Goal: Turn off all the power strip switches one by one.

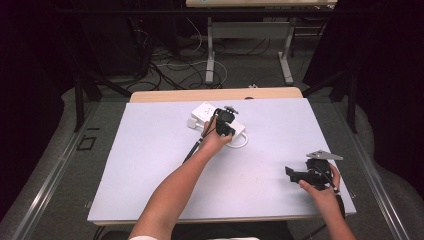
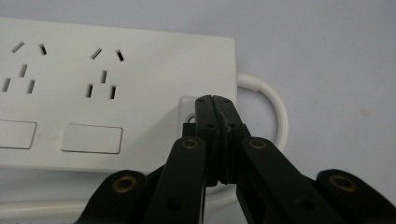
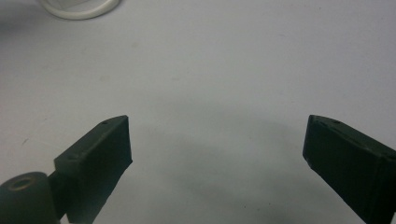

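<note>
- A white power strip [image 1: 216, 120] is lying on the far middle part of the pale table top [image 1: 150, 170], with its white cable [image 1: 242, 144] looping out at its near right end.
- In the left gripper view, the strip [image 2: 116, 93] is being seen from close above: two groups of socket slots are showing, two flat rectangular buttons are sitting below them, and a small square switch [image 2: 187, 109] is set at the strip's right end.
- The left gripper [image 1: 225, 124] is being held over the strip's right end by the person's left hand [image 1: 215, 142].
- Its jaws are being kept fully together, with nothing clamped between them; the joined tips [image 2: 215, 105] are being pressed onto, or held right at, the square switch, and real contact cannot be confirmed.
- The cable [image 2: 275, 107] is curving away just to the right of the closed tips.
- Farther right, the right gripper [image 1: 296, 174] is being held low near the table's near right corner, well apart from the strip, by the right hand [image 1: 322, 192].
- In the right gripper view its jaws are standing wide apart with only bare table [image 3: 210, 70] between them; nothing is being gripped.
- A bit of the white cable loop [image 3: 77, 9] is showing at the top left edge of that view.
</note>
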`<act>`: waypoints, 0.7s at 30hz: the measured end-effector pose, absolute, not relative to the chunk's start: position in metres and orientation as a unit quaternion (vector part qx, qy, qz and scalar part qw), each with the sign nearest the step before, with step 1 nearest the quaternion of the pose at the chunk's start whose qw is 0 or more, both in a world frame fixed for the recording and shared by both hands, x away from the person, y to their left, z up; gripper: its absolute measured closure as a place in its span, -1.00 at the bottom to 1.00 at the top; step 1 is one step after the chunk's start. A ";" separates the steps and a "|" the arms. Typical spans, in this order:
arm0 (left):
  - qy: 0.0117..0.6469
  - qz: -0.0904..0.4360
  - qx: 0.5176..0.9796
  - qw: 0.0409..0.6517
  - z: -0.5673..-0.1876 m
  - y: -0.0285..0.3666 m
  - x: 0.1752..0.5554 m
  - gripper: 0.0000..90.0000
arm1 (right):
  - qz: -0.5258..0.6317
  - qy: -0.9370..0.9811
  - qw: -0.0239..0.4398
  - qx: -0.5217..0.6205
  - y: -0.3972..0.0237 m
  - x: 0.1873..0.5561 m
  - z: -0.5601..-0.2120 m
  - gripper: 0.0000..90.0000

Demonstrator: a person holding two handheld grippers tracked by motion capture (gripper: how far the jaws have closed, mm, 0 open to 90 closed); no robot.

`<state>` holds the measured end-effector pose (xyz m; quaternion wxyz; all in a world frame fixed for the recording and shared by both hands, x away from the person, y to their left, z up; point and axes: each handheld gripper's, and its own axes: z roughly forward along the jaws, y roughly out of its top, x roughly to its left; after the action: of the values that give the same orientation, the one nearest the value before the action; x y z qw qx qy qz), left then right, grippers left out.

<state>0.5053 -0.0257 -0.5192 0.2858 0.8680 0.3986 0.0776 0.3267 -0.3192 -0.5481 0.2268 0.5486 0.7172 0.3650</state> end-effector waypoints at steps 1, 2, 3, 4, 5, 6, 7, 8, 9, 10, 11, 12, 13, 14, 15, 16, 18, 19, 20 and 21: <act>0.397 0.080 0.868 0.286 -0.520 -0.026 0.505 1.00 | 0.365 0.718 0.227 0.548 -0.319 0.327 -0.548 -0.84; 0.396 0.088 0.869 0.284 -0.520 -0.026 0.504 1.00 | 0.365 0.718 0.226 0.548 -0.319 0.326 -0.548 -0.84; 0.396 0.089 0.870 0.281 -0.519 -0.026 0.504 1.00 | 0.365 0.717 0.227 0.548 -0.319 0.326 -0.547 -0.84; 0.397 0.090 0.870 0.280 -0.519 -0.026 0.504 1.00 | 0.365 0.717 0.228 0.548 -0.319 0.326 -0.547 -0.84; 0.399 0.090 0.868 0.281 -0.518 -0.026 0.504 1.00 | 0.365 0.718 0.228 0.548 -0.319 0.326 -0.547 -0.84; 0.400 0.089 0.865 0.289 -0.517 -0.026 0.504 1.00 | 0.365 0.717 0.229 0.547 -0.320 0.326 -0.547 -0.84; 0.402 0.088 0.866 0.285 -0.516 -0.026 0.504 1.00 | 0.366 0.716 0.228 0.549 -0.320 0.326 -0.547 -0.84; 0.402 0.088 0.865 0.286 -0.516 -0.026 0.504 1.00 | 0.366 0.716 0.228 0.549 -0.320 0.326 -0.548 -0.84; 0.404 0.091 0.863 0.288 -0.516 -0.025 0.504 1.00 | 0.365 0.716 0.228 0.550 -0.321 0.326 -0.548 -0.84; 0.404 0.091 0.863 0.288 -0.516 -0.025 0.504 1.00 | 0.365 0.715 0.226 0.552 -0.321 0.326 -0.548 -0.84; 0.406 0.087 0.860 0.297 -0.514 -0.022 0.507 1.00 | 0.365 0.715 0.226 0.552 -0.321 0.326 -0.548 -0.84; 0.413 0.086 0.855 0.302 -0.513 -0.021 0.507 1.00 | 0.365 0.716 0.227 0.551 -0.321 0.327 -0.549 -0.84; 0.415 0.085 0.853 0.306 -0.512 -0.020 0.508 1.00 | 0.365 0.716 0.227 0.550 -0.322 0.327 -0.549 -0.84; 0.417 0.084 0.851 0.307 -0.511 -0.018 0.509 1.00 | 0.365 0.716 0.227 0.551 -0.322 0.327 -0.549 -0.84; 0.418 0.085 0.851 0.307 -0.510 -0.017 0.510 1.00 | 0.365 0.716 0.227 0.550 -0.321 0.327 -0.549 -0.84; 0.420 0.085 0.850 0.307 -0.509 -0.016 0.511 1.00 | 0.365 0.714 0.229 0.552 -0.320 0.326 -0.548 -0.84; 0.423 0.087 0.848 0.307 -0.507 -0.013 0.513 1.00 | 0.366 0.717 0.228 0.549 -0.321 0.327 -0.548 -0.84; 0.424 0.088 0.848 0.307 -0.506 -0.010 0.514 1.00 | 0.367 0.717 0.227 0.548 -0.321 0.327 -0.548 -0.84; 0.427 0.086 0.846 0.307 -0.504 -0.008 0.516 1.00 | 0.367 0.716 0.227 0.548 -0.321 0.327 -0.548 -0.84; 0.427 0.089 0.845 0.308 -0.503 -0.005 0.517 1.00 | 0.366 0.716 0.228 0.548 -0.321 0.327 -0.548 -0.84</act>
<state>0.5171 -0.0054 -0.5029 0.3082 0.8455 0.4269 0.0889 0.3267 -0.3206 -0.5481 0.2277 0.5482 0.7164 0.3665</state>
